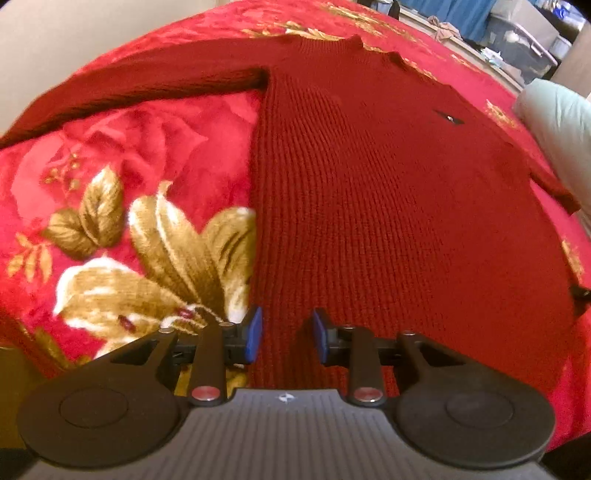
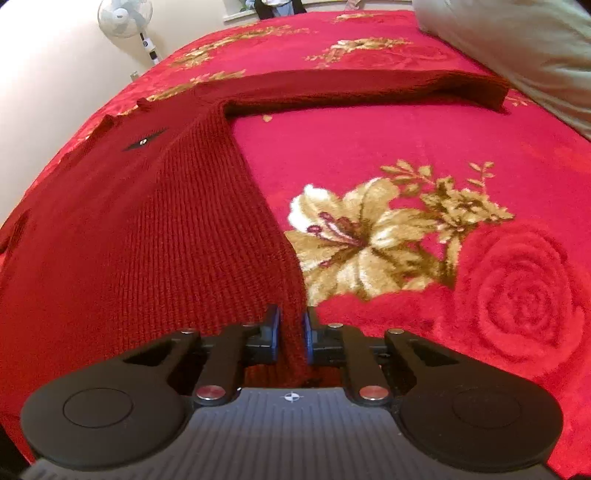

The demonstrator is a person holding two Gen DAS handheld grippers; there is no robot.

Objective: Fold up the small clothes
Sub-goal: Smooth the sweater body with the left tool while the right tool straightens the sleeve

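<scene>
A dark red knit sweater (image 1: 388, 184) lies flat on a red floral blanket (image 1: 122, 155), sleeves spread to both sides. My left gripper (image 1: 287, 334) is open, its blue pads astride the sweater's lower left hem edge. In the right wrist view the sweater (image 2: 147, 236) fills the left half, with one sleeve (image 2: 369, 88) stretched to the right. My right gripper (image 2: 291, 332) is shut on the sweater's lower right hem corner, with knit fabric pinched between the blue pads.
The blanket (image 2: 424, 155) covers a bed. A pale green pillow (image 2: 517, 48) lies at the far right; it also shows in the left wrist view (image 1: 554, 125). A white fan (image 2: 125, 16) stands by the wall. Storage bins (image 1: 524, 40) stand beyond the bed.
</scene>
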